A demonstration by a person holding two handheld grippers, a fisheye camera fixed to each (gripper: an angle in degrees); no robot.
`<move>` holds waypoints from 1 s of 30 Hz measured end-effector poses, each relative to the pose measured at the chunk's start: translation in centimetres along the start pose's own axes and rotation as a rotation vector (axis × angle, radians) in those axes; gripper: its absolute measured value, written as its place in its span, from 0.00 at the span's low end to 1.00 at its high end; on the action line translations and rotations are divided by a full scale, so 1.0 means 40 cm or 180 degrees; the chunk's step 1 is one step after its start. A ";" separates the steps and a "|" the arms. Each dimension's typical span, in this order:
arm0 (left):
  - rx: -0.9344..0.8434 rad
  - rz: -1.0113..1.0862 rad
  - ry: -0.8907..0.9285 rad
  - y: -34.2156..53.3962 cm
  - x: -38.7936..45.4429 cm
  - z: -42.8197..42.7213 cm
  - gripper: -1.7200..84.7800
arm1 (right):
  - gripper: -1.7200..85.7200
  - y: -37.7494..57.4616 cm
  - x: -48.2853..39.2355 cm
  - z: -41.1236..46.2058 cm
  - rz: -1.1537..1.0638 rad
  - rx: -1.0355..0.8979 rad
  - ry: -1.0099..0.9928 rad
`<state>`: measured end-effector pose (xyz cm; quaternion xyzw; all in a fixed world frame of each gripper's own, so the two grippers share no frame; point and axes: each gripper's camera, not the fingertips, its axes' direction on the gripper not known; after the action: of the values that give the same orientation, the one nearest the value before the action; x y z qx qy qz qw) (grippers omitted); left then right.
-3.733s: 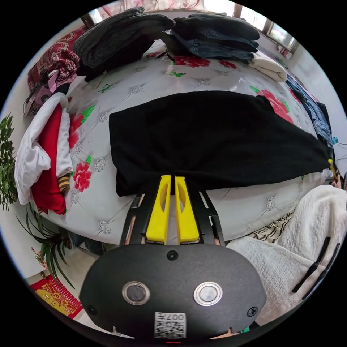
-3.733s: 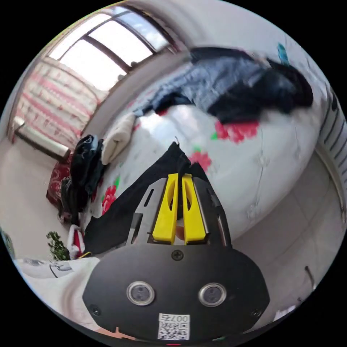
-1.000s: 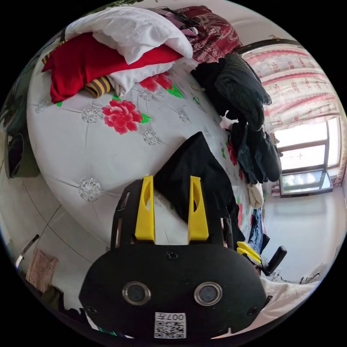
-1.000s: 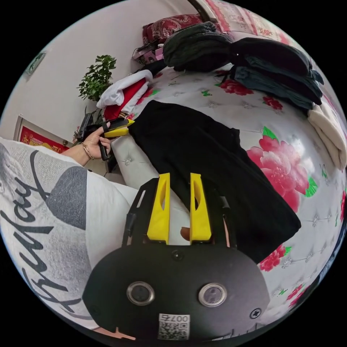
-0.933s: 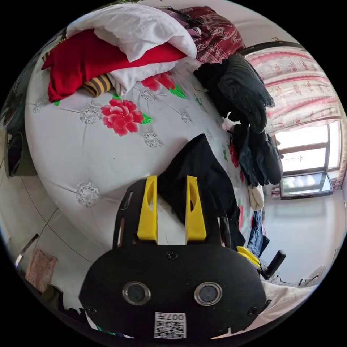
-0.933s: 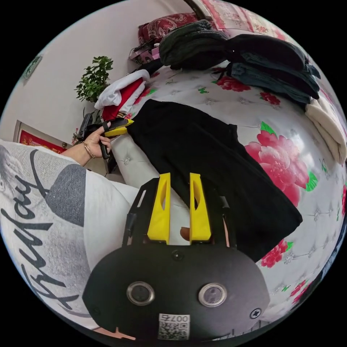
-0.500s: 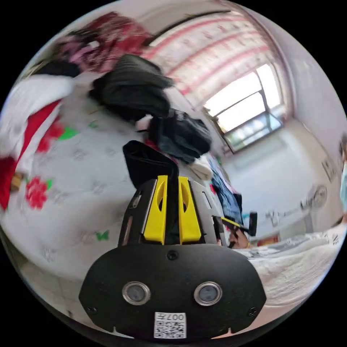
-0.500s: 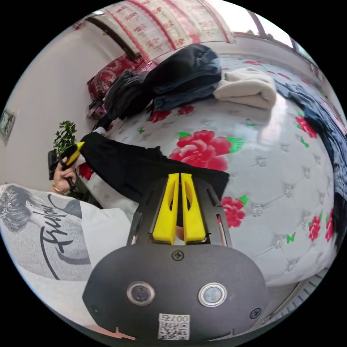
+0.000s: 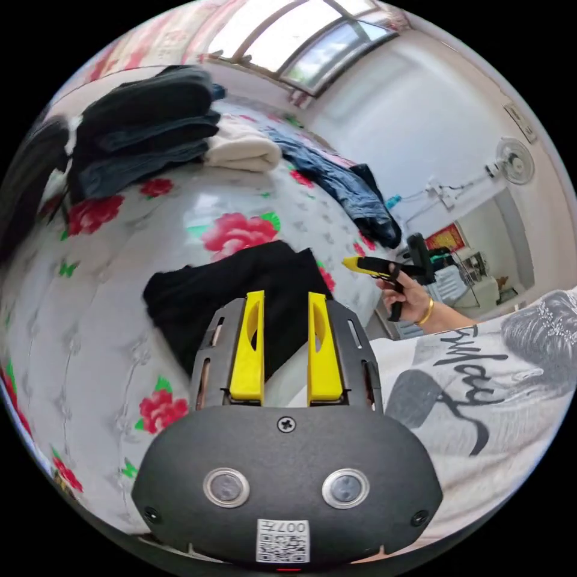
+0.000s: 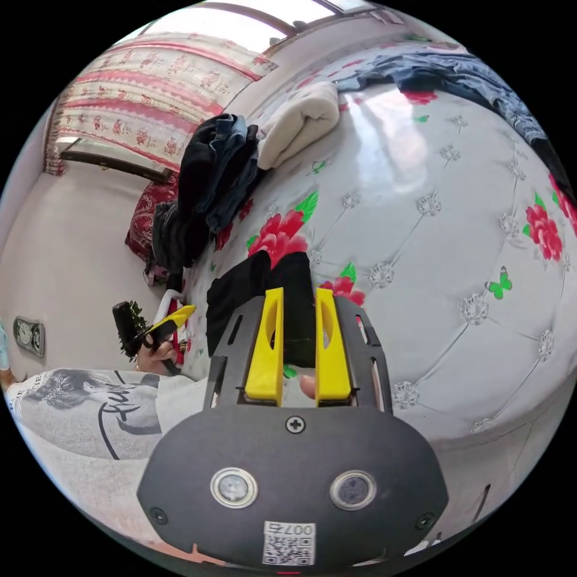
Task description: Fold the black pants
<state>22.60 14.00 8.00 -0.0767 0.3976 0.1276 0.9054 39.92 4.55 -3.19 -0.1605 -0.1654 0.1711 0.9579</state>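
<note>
Left gripper view: my left gripper [image 9: 286, 300] has its jaws spread, gripping nothing, over the black pants [image 9: 240, 285] lying folded on the flowered bed [image 9: 90, 312]. Right gripper view: my right gripper [image 10: 299, 297] is spread too, pants [image 10: 264, 288] just past the tips.

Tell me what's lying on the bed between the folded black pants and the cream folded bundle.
In the left gripper view, bare bedcover with a big red printed flower separates the black pants from the cream bundle; no clothing lies there.
</note>
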 end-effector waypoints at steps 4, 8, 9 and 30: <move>0.0011 -0.0928 -0.0102 0.083 -0.168 -0.048 0.16 | 0.10 -0.018 0.046 0.052 0.0098 -0.0321 -0.0184; 0.0028 -0.1349 0.0172 0.111 -0.241 -0.026 0.17 | 0.10 -0.069 0.055 0.122 0.0027 -0.0718 -0.0259; -0.0008 -0.1411 0.0288 0.108 -0.255 0.001 0.17 | 0.10 -0.076 0.055 0.131 0.0015 -0.0762 -0.0244; 0.1251 -0.0223 0.0076 -0.670 -0.076 -0.480 0.11 | 0.07 -0.749 -0.593 -0.069 -0.1511 0.0103 -0.1250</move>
<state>14.99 -16.75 -1.64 0.0862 0.4227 0.0150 0.9020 28.15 -31.84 -0.96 -0.0659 -0.3775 -0.0272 0.9233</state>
